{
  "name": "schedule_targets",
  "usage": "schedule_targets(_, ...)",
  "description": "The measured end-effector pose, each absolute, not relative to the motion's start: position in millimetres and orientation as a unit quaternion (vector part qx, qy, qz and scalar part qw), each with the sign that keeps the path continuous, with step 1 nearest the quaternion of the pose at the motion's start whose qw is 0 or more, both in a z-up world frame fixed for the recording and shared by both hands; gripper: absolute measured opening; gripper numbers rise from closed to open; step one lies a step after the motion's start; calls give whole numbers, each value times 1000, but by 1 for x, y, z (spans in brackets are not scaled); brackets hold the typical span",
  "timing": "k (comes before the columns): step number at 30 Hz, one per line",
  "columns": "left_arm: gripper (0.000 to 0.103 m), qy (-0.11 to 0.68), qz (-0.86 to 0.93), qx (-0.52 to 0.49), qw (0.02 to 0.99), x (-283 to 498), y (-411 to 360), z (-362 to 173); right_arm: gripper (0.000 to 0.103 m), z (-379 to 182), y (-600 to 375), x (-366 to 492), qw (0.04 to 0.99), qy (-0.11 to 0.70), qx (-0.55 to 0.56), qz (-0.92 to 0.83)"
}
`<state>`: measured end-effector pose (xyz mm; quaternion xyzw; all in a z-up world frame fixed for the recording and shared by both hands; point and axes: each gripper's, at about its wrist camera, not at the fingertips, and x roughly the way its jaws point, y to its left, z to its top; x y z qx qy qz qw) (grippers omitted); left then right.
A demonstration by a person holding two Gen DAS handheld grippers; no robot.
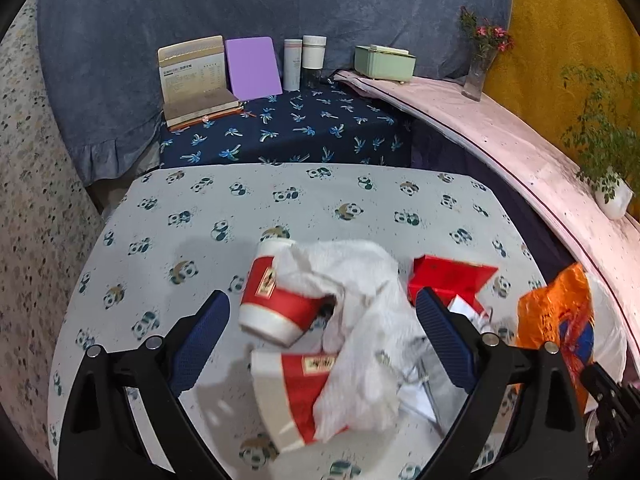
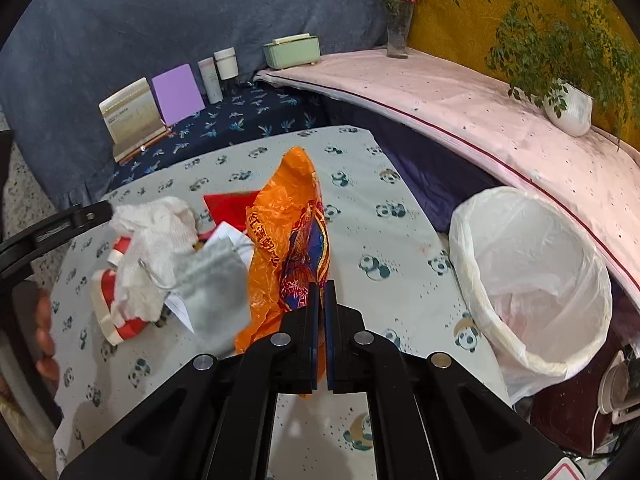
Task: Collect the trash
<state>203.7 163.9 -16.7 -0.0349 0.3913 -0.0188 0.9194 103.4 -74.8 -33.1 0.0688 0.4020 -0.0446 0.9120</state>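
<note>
My left gripper (image 1: 322,312) is open above a trash pile on the panda-print table (image 1: 160,216). Between its fingers lie two red-and-white paper cups, one upper (image 1: 280,300) and one lower (image 1: 292,396), and a crumpled white tissue (image 1: 360,280). A red box (image 1: 452,276) lies behind the right finger. My right gripper (image 2: 321,286) is shut on an orange plastic bag (image 2: 288,240) and holds it up over the table; the bag also shows in the left wrist view (image 1: 556,312). A white-lined trash bin (image 2: 532,276) stands open to the right of the table.
A grey pouch (image 2: 212,292) and white paper lie by the tissue (image 2: 156,232). On a dark blue palm-print surface (image 1: 304,128) behind stand a book (image 1: 196,76), a purple board (image 1: 252,68) and two bottles (image 1: 304,60). A pink ledge (image 2: 460,92) carries a green box (image 2: 292,50), a vase and a potted plant (image 2: 568,108).
</note>
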Motion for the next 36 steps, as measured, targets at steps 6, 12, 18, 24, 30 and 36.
schedule_targets(6,72,418,-9,-31,908,242,159,-39,3,-33,-75,116,911,403,85,-31)
schedule_targets(12,23,435,-8,-29,900,251,155,-51,3,-38,-81,119,908,407,94,-33)
schedule_targets(18,1,408,-16,-22,913,237,147,-29,3,-33,-87,114,910,402,98,-37)
schedule_targets(24,0,373,-32,-24,927,217,139,7,3,-20,-93,100,916,384,105,-39)
schedule_targets(30,0,357,-43,-33,933,200,141,32,3,-10,-102,82,921,372,109,-46)
schedule_targets(36,0,328,-60,-23,942,182,131,67,3,0,-114,71,924,358,120,-51)
